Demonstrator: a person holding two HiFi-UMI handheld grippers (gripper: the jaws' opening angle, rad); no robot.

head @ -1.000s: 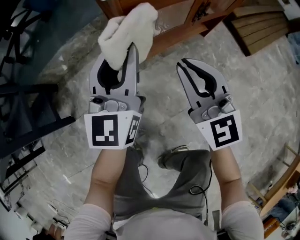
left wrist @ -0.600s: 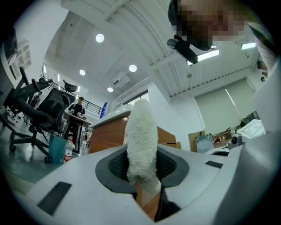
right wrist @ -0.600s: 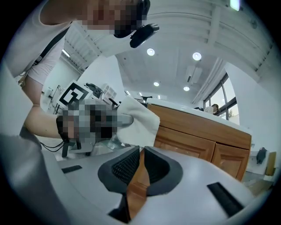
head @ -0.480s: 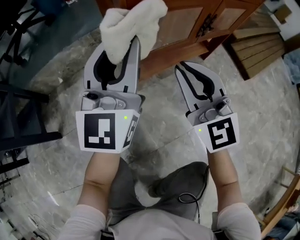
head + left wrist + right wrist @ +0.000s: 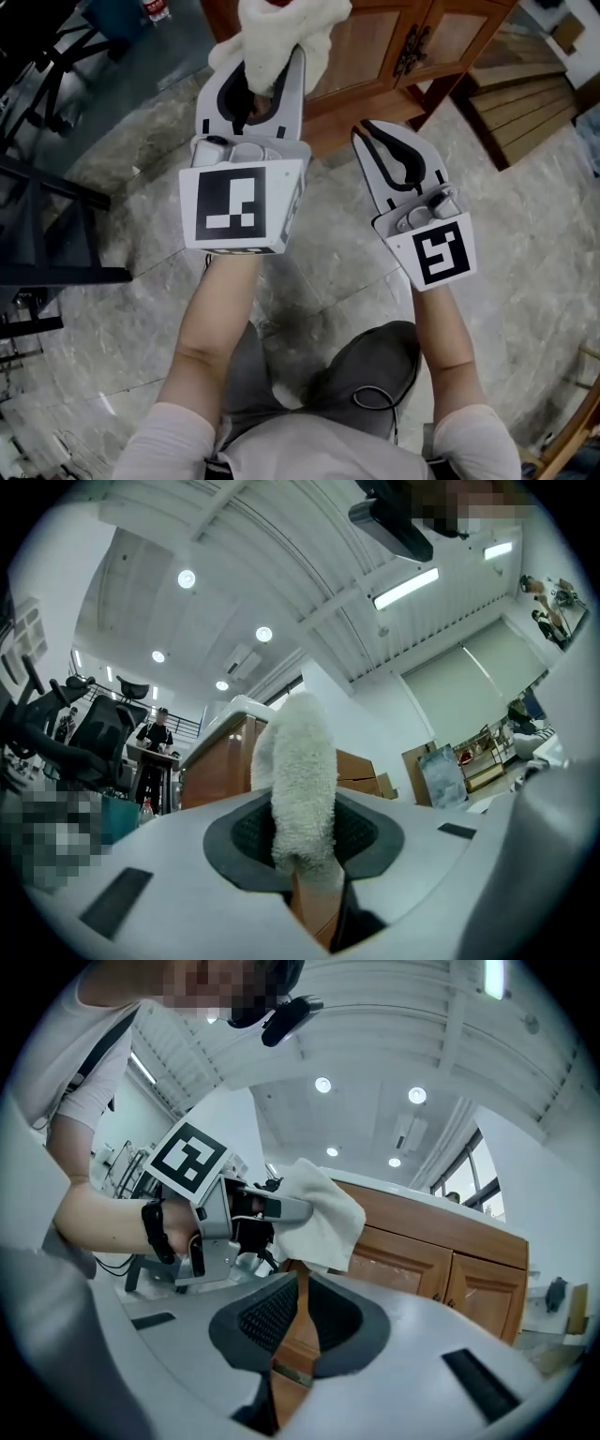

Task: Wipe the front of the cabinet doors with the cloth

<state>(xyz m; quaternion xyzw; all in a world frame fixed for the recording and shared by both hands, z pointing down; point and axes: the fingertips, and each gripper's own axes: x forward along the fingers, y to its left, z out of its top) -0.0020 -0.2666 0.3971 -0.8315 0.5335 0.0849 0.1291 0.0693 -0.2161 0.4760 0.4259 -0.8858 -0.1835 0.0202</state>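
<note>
Left gripper [image 5: 265,80]: jaws clamped on a fluffy white cloth [image 5: 281,28], pinched at one end, so the free bulk bunches forward of the tips as a wiping pad. The gripper is raised and aimed at the brown wooden cabinet doors with lighter inset panels [image 5: 370,47]. In the left gripper view the cloth [image 5: 300,780] stands upright between the jaws with the cabinet beyond. Whether it touches the door cannot be told.

Right gripper [image 5: 375,141]: jaws together, nothing between them. It is held lower and beside the left one, over the grey marble floor [image 5: 525,187], apparently kept clear of the wiping path.

Assessment: approach stage; the door fronts are probably not yet wiped.
</note>
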